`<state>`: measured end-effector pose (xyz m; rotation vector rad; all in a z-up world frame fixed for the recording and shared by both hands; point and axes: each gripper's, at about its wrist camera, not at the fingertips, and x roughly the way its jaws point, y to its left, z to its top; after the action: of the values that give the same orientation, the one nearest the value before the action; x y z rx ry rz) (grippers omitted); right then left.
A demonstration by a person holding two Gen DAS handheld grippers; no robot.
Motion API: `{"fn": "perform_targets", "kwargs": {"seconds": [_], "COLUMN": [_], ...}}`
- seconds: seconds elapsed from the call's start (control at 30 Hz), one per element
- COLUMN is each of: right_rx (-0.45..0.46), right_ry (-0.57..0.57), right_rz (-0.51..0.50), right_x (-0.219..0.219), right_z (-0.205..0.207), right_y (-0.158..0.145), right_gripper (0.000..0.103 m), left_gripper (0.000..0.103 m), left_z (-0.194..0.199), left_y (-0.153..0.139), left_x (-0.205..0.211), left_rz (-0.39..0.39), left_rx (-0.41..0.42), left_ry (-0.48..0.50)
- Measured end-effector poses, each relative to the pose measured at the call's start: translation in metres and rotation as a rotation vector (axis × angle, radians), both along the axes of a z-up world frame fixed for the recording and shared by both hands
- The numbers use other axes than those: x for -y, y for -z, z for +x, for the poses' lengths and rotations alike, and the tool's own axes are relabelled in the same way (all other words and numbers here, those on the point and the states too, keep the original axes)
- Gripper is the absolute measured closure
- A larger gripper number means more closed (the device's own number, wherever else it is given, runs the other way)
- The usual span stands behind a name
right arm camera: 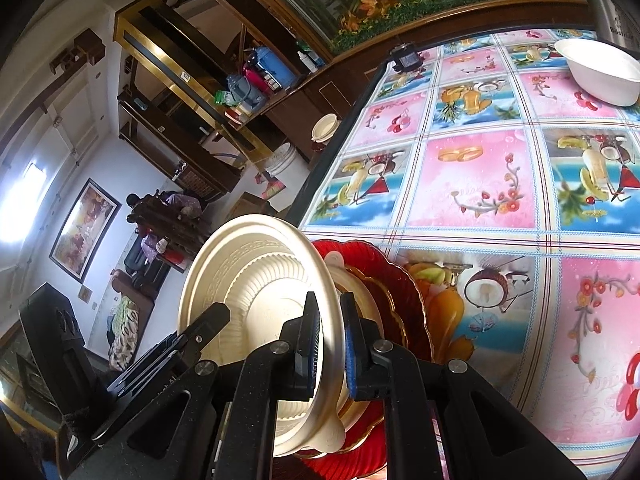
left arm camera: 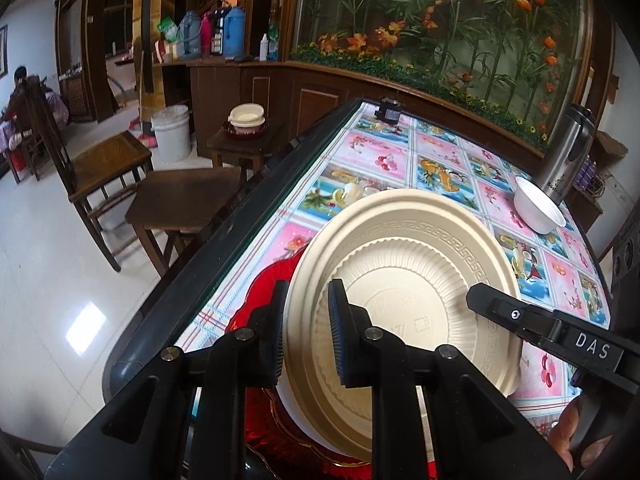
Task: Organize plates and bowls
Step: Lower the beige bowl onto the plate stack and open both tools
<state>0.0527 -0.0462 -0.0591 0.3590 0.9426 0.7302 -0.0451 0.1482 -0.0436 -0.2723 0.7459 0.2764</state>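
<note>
A cream plate (left arm camera: pixel 404 264) with a key-pattern rim is held over a red scalloped plate (left arm camera: pixel 264 292) on the table. My left gripper (left arm camera: pixel 306 332) is shut on the cream plate's near rim. My right gripper (right arm camera: pixel 330 344) is shut on the opposite rim of the same cream plate (right arm camera: pixel 256 280); its finger also shows in the left wrist view (left arm camera: pixel 500 308). Under it in the right wrist view lie the red plate (right arm camera: pixel 400 296) and another cream dish (right arm camera: pixel 360 292). A white bowl (left arm camera: pixel 538 208) stands at the far right; it also shows in the right wrist view (right arm camera: pixel 604 72).
The table (right arm camera: pixel 480 184) has a pink and blue fruit-print cloth under glass. A steel thermos (left arm camera: pixel 568 152) stands beside the white bowl. A small black device (left arm camera: pixel 388 110) sits at the far edge. Wooden chairs (left arm camera: pixel 100 168) and a stool stand left of the table.
</note>
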Motion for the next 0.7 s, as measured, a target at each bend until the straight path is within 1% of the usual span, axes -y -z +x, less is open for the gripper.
{"fn": "perform_targets", "kwargs": {"seconds": [0.07, 0.1, 0.17, 0.2, 0.23, 0.27, 0.3, 0.33, 0.37, 0.4, 0.43, 0.5, 0.6, 0.63, 0.7], "right_rx": [-0.006, -0.006, 0.004, 0.006, 0.007, 0.011, 0.017, 0.023, 0.023, 0.022, 0.020, 0.003, -0.026, -0.030, -0.052], "right_ry": [-0.005, -0.006, -0.009, -0.010, -0.013, -0.010, -0.006, -0.003, -0.004, -0.001, 0.008, 0.021, 0.005, -0.011, -0.034], "right_rz": [-0.007, -0.010, -0.039, -0.044, -0.045, -0.043, -0.044, -0.043, -0.032, -0.018, -0.004, 0.021, 0.064, 0.063, 0.017], "right_x": [-0.002, -0.003, -0.006, -0.006, -0.006, -0.005, -0.004, -0.002, 0.002, 0.006, 0.011, 0.020, 0.027, 0.025, 0.015], "right_z": [0.001, 0.001, 0.001, 0.001, 0.000, 0.001, 0.001, 0.001, 0.002, 0.004, 0.006, 0.011, 0.017, 0.017, 0.018], "right_y": [0.004, 0.006, 0.009, 0.010, 0.010, 0.010, 0.010, 0.009, 0.008, 0.007, 0.007, 0.009, 0.013, 0.015, 0.022], "right_gripper": [0.092, 0.089, 0.089, 0.088, 0.088, 0.086, 0.084, 0.078, 0.074, 0.066, 0.059, 0.058, 0.058, 0.058, 0.058], "left_gripper": [0.086, 0.086, 0.084, 0.079, 0.071, 0.067, 0.060, 0.057, 0.051, 0.046, 0.043, 0.041, 0.041, 0.041, 0.041], "left_z": [0.000, 0.000, -0.002, -0.003, -0.003, -0.004, -0.005, -0.006, -0.008, -0.008, -0.009, -0.009, -0.009, -0.009, -0.011], "left_y": [0.003, 0.003, 0.003, 0.002, 0.002, 0.001, 0.001, 0.001, 0.000, 0.000, 0.000, 0.000, 0.001, 0.001, 0.002], "left_x": [-0.003, -0.004, -0.007, -0.008, -0.008, -0.009, -0.009, -0.010, -0.010, -0.011, -0.009, -0.006, -0.001, -0.002, -0.002], "left_rz": [-0.008, -0.009, -0.013, -0.013, -0.011, -0.005, 0.002, 0.009, 0.013, 0.014, 0.018, 0.035, 0.074, 0.073, 0.069], "left_rx": [-0.009, -0.011, -0.007, -0.007, -0.008, -0.006, -0.003, 0.000, 0.007, 0.010, 0.013, 0.015, 0.004, 0.001, -0.006], "left_ry": [-0.012, -0.014, -0.015, -0.017, -0.019, -0.025, -0.031, -0.036, -0.038, -0.035, -0.028, -0.017, -0.022, -0.021, -0.021]}}
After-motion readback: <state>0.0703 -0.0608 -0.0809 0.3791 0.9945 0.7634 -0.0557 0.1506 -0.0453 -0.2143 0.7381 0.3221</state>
